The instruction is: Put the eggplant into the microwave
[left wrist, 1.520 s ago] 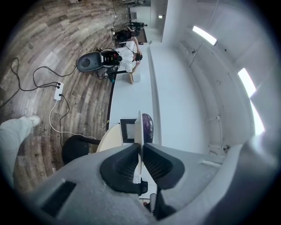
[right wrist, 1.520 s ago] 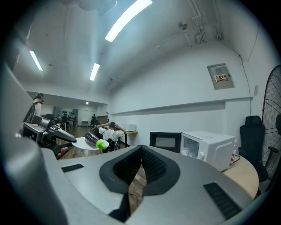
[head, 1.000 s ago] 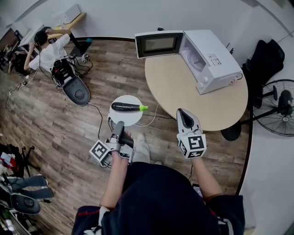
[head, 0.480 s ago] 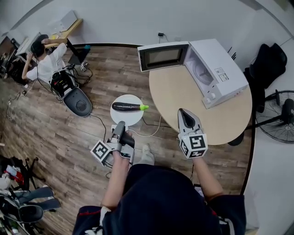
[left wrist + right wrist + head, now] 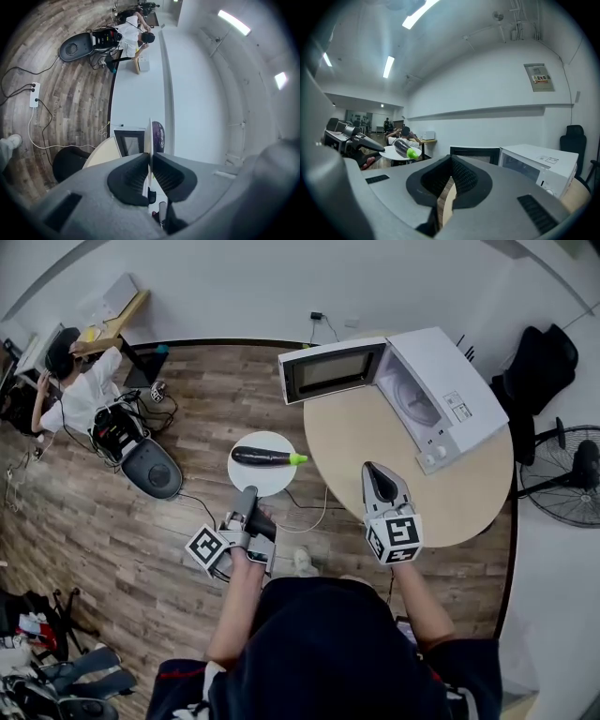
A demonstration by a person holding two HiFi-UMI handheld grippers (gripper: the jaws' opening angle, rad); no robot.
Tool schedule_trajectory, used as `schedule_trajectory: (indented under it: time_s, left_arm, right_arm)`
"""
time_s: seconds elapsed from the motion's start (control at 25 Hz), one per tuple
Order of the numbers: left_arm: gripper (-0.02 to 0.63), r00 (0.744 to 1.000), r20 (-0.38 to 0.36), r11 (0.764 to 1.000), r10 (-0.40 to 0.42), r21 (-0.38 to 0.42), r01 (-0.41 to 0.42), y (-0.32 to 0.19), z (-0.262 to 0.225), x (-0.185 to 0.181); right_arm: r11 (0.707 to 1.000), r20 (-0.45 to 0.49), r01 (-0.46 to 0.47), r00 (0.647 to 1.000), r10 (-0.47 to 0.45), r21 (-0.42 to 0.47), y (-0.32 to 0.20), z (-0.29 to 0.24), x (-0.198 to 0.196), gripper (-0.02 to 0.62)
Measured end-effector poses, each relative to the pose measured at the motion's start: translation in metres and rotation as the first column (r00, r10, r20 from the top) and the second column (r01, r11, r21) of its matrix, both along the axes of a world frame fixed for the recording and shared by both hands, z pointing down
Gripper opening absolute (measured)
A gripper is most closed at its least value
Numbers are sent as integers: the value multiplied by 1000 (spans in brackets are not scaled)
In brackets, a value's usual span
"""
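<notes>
A dark purple eggplant (image 5: 266, 457) with a green stem lies on a round white plate (image 5: 255, 478). My left gripper (image 5: 247, 495) is shut on the plate's near rim and holds it level above the wooden floor. In the left gripper view the plate (image 5: 147, 136) stands edge-on between the pads, with the eggplant (image 5: 158, 136) beside it. The white microwave (image 5: 441, 395) sits on the round beige table (image 5: 375, 442), its door (image 5: 332, 371) swung open. My right gripper (image 5: 377, 471) hovers over the table's near part, shut and empty. In the right gripper view the eggplant (image 5: 405, 149) is at the left.
A person (image 5: 80, 381) sits at a desk in the far left corner. A black floor machine (image 5: 150, 465) and cables lie on the floor nearby. A standing fan (image 5: 572, 470) and a black chair (image 5: 544, 357) are to the right of the table.
Both grippers and the plate with the eggplant have moved forward toward the table. The microwave and table now sit closer and lower in the head view.
</notes>
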State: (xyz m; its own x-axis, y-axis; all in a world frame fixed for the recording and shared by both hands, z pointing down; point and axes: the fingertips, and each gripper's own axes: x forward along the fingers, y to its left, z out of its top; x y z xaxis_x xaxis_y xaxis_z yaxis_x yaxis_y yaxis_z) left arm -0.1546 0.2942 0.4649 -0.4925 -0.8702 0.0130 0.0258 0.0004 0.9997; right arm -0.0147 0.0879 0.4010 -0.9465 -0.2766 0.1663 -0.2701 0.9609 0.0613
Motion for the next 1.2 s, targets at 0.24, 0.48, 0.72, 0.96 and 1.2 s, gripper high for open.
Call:
schedule_trajectory:
  time_s: [0.24, 0.48, 0.72, 0.96, 1.2]
  left_arm:
    - [37, 999, -21, 999, 36, -14, -36, -16, 15, -22]
    - [37, 998, -26, 998, 56, -10, -57, -35, 19, -35]
    - [37, 996, -37, 997, 81, -16, -82, -62, 25, -41]
    - [37, 992, -39, 993, 116, -5, -116, -125, 19, -52]
    - [37, 988, -37, 989, 148, 5, -147, -161, 11, -58]
  right_arm:
    - [999, -14, -32, 999, 32, -7, -14, 11, -20, 11]
    - [1000, -33, -29, 999, 29, 2, -26, 19, -33, 11]
    - [999, -25, -48, 999, 48, -1, -49, 20, -38, 11]
    - [998, -19, -62, 998, 62, -12, -102, 23, -53, 11]
    - [997, -17, -76, 997, 76, -11, -125, 21, -60, 11]
